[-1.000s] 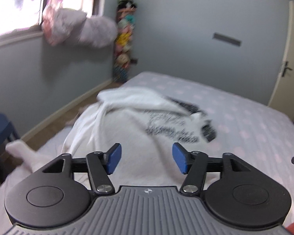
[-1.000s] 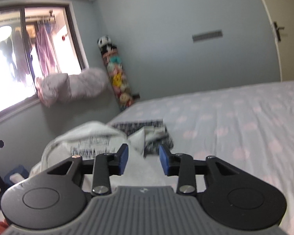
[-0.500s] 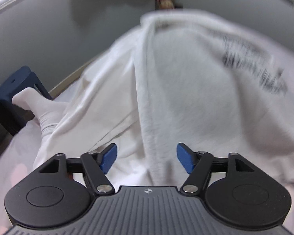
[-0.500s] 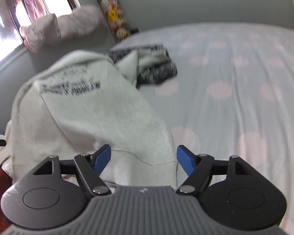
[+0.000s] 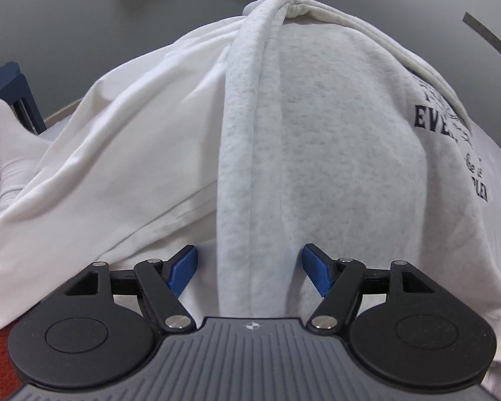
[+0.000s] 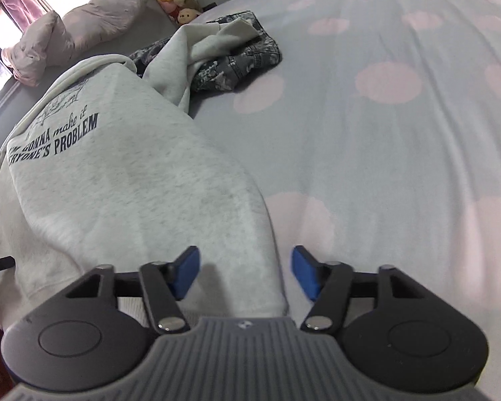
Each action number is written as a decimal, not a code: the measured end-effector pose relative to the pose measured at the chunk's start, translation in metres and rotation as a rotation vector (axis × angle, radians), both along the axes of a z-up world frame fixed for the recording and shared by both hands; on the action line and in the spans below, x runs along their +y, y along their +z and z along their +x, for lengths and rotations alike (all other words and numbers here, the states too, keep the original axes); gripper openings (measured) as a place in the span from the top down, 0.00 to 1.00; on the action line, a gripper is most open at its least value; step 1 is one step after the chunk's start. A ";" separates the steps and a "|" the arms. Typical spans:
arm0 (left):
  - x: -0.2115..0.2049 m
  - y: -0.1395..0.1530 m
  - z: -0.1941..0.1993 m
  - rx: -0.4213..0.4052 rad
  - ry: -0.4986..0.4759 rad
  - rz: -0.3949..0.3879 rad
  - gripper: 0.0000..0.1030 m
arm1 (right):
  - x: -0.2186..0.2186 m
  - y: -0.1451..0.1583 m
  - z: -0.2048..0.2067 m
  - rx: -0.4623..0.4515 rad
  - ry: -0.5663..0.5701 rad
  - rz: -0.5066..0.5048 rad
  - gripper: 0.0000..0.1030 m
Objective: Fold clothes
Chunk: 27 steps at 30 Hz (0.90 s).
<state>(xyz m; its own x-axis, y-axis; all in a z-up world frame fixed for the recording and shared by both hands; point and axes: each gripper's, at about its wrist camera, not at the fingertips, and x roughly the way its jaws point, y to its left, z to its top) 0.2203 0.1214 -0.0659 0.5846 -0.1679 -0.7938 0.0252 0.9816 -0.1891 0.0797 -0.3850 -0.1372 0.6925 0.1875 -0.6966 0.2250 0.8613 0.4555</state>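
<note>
Both grippers are held wide apart over the pale grey fleece sweatshirt (image 6: 127, 180) lying on the pink-dotted bed sheet (image 6: 400, 153). Its hem edge is framed between the right gripper (image 6: 245, 272)'s fingers, its long fold between the left gripper (image 5: 248, 269)'s. "EVERYONE'S PROBLEM" is printed partly legibly.

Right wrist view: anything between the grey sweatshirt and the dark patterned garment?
Nothing; the sweatshirt overlaps the dark garment, its pale sleeve draped across it.
</note>
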 end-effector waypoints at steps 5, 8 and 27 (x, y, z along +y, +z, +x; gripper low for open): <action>-0.011 0.014 -0.009 -0.021 -0.003 0.048 0.63 | 0.002 -0.001 0.007 -0.035 -0.018 0.061 0.93; -0.011 0.034 -0.023 -0.062 -0.046 -0.005 0.95 | 0.000 0.010 -0.002 -0.093 -0.026 0.110 0.94; -0.080 0.274 -0.193 -0.564 -0.453 -0.123 0.96 | -0.009 0.230 -0.170 -0.716 -0.161 0.127 0.95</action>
<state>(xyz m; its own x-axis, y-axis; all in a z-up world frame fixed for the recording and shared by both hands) 0.0268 0.0410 0.2079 0.7505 -0.5588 -0.3529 0.5499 0.8242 -0.1355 -0.0898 -0.3945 0.0932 0.9945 0.0949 -0.0443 -0.0457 0.7736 0.6320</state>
